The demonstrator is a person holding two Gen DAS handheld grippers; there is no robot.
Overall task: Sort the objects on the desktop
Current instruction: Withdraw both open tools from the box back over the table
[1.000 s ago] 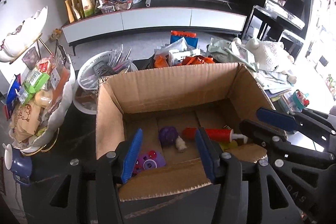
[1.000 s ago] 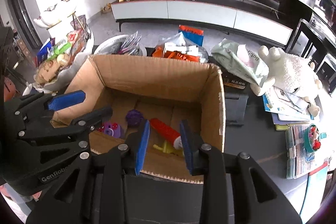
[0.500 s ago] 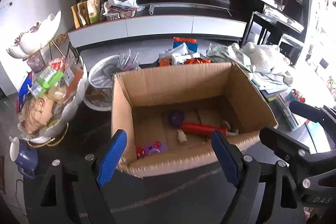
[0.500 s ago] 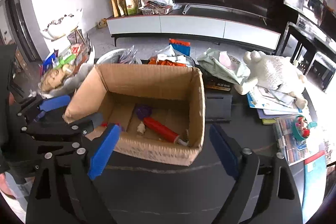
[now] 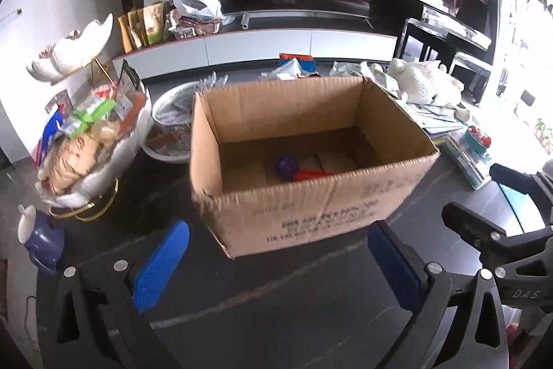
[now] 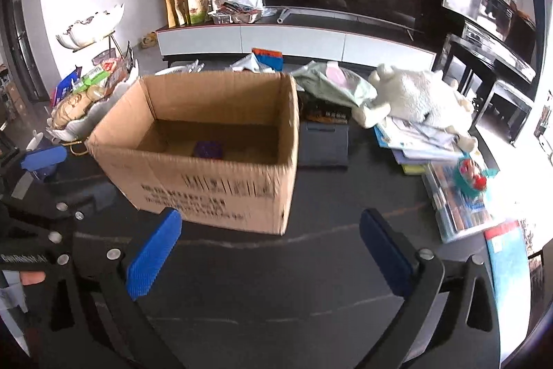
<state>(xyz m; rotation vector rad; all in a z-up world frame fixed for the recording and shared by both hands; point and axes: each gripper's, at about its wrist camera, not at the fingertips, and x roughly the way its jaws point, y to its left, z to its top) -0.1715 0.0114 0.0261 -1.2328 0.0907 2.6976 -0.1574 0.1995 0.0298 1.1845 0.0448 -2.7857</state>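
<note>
An open cardboard box [image 5: 311,206] stands on the dark table; it also shows in the right wrist view [image 6: 207,182]. Inside lie a purple ball [image 5: 287,165] and a red tube [image 5: 311,175]; the right wrist view shows only the purple ball [image 6: 208,149]. My left gripper [image 5: 278,265] is open and empty, in front of the box's near wall. My right gripper [image 6: 271,248] is open and empty, in front of the box's right corner. The left gripper's arm shows at the left of the right wrist view.
A white tiered stand with snacks [image 5: 86,140] and a blue teapot [image 5: 43,239] are left of the box. A white plush toy [image 6: 418,99], books [image 6: 421,144], a clear case [image 6: 456,196] and a grey box [image 6: 323,144] lie to its right.
Both grippers opened wide and pulled back from the box toward me. The box's inside, seen from above before, now shows from a lower, farther angle.
</note>
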